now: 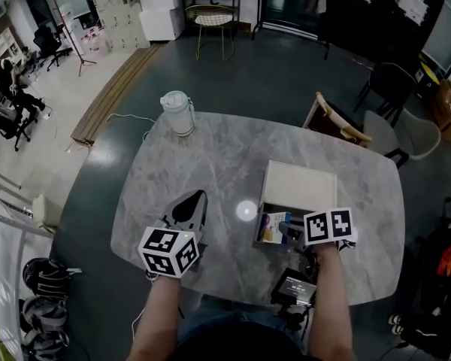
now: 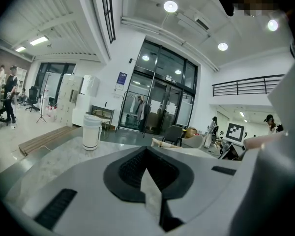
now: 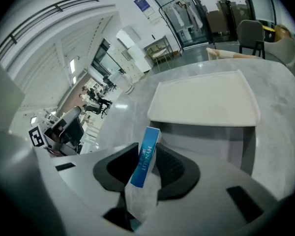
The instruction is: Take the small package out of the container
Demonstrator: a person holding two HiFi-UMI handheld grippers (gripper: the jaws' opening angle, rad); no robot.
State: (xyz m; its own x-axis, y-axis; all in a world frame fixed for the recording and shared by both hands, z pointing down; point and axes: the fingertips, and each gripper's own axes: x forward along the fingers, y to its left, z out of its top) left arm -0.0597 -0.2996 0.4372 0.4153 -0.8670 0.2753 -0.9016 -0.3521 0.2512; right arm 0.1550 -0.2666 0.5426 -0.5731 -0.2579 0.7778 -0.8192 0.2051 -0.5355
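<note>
Looking down from the head view, the grey marble worktop [image 1: 210, 164] has the pale container [image 1: 299, 183] sitting on its right half. The right hand-held gripper [image 1: 287, 232] is at the container's near edge. In the right gripper view the jaws are clenched on the small package [image 3: 145, 156], a thin blue-and-white pack standing on end between the dark pads with its blue edge sticking up past them. In the head view the pack shows up right at the container's near-left corner, just beside the gripper's marker cube. Can't tell from any angle whether its bottom end is fully clear of the container or still inside the rim.

The left hand-held gripper [image 1: 189, 205] is well apart from all that, over the left half of the worktop and pointing away from the person. Its own view shows the jaw tips closed together with nothing between them.

At the far edge of the worktop there's a white lidded jug [image 1: 178, 113], standing upright. It's nowhere near either gripper.
</note>
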